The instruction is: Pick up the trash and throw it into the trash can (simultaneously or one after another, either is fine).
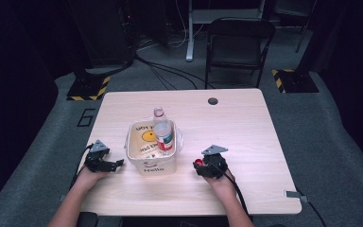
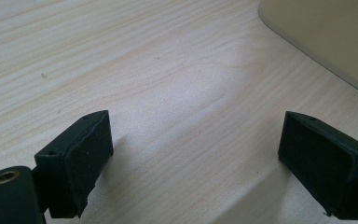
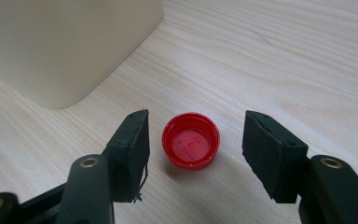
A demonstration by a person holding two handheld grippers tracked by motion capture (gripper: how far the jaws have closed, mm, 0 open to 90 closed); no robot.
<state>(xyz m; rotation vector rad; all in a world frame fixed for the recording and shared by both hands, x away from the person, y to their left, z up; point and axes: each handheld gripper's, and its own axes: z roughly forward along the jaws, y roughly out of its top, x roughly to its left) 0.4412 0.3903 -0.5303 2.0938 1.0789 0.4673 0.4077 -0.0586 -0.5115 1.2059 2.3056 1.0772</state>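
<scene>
A cream bin marked "Hello" stands at the table's front middle, and a capless clear bottle with a red and white label leans inside it. A red bottle cap lies open side up on the wood, between the jaws of my right gripper, which is open around it without touching. In the high view the red cap shows just left of my right gripper, to the right of the bin. My left gripper rests open on the table left of the bin, with nothing between its jaws.
The bin's cream wall rises close to the right of my left gripper, and the same wall stands left of and beyond the right one. Bare wooden tabletop spreads behind and to the right. A black chair stands beyond the table.
</scene>
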